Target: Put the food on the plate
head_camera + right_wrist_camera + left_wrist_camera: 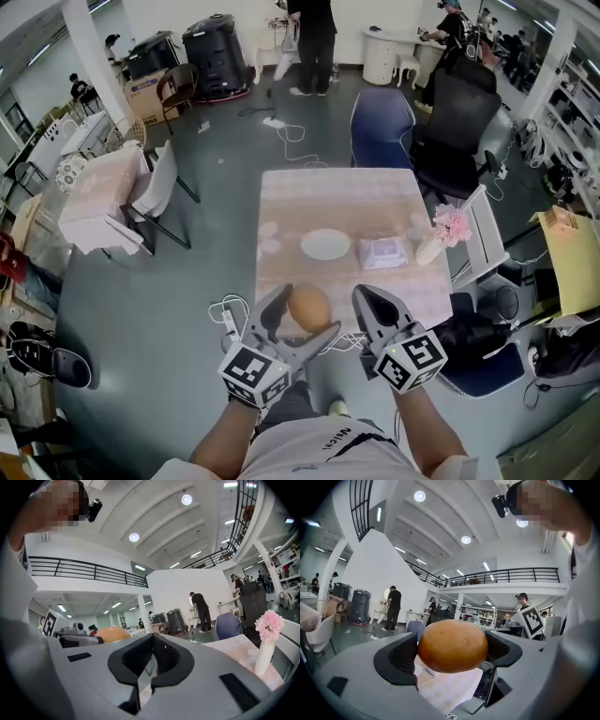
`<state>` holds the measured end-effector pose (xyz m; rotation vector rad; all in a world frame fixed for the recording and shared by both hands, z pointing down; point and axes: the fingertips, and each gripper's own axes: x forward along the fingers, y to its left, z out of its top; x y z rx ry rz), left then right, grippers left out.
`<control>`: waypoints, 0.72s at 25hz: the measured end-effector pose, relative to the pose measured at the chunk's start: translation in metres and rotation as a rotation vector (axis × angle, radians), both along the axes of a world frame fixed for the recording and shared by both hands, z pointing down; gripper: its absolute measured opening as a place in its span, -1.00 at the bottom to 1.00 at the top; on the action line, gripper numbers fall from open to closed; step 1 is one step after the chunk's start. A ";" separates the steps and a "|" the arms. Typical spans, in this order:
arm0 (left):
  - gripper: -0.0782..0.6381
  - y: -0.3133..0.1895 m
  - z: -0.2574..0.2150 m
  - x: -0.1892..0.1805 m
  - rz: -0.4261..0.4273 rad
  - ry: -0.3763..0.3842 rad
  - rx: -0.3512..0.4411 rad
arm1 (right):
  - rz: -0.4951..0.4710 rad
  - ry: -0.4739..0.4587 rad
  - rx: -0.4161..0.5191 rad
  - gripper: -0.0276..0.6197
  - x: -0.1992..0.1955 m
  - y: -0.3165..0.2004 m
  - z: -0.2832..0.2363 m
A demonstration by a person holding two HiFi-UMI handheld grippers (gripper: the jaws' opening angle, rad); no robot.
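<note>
A round golden-brown bun (308,307) hangs in the air over the near edge of the table, with my left gripper (302,313) shut on it. In the left gripper view the bun (453,646) fills the space between the two dark pads (401,660). My right gripper (378,311) is beside it on the right, shut with nothing in it; its pads (140,659) meet in the right gripper view, where the bun (111,633) shows at the left. An empty white plate (325,245) lies at the middle of the table, farther from me than both grippers.
The table (309,201) has a pale checked cloth. A tissue pack (382,251) lies right of the plate, and a vase of pink flowers (444,231) stands at the right edge. Chairs (380,128) stand at the far side; cables (231,316) lie on the floor at left.
</note>
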<state>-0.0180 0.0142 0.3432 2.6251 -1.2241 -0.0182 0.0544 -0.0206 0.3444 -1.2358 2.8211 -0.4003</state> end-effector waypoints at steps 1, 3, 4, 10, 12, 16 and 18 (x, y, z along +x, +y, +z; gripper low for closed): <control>0.45 -0.009 0.002 -0.004 0.009 0.000 -0.002 | 0.008 0.000 -0.001 -0.86 -0.004 -0.008 0.001; 0.45 -0.026 0.006 -0.011 0.031 -0.004 -0.008 | 0.026 0.003 -0.005 -0.86 -0.012 -0.023 0.003; 0.45 -0.035 0.009 -0.015 0.043 -0.007 -0.011 | 0.036 0.007 -0.008 -0.86 -0.016 -0.030 0.005; 0.45 -0.078 0.023 -0.025 0.125 -0.033 -0.014 | 0.112 0.009 -0.018 -0.86 -0.027 -0.067 0.014; 0.45 -0.090 0.029 -0.026 0.147 -0.041 -0.018 | 0.131 0.010 -0.025 -0.86 -0.029 -0.075 0.019; 0.45 -0.112 0.045 -0.023 0.168 -0.058 -0.029 | 0.154 0.012 -0.035 -0.86 -0.026 -0.092 0.027; 0.45 -0.122 0.054 -0.021 0.178 -0.076 -0.034 | 0.164 0.005 -0.041 -0.86 -0.025 -0.102 0.032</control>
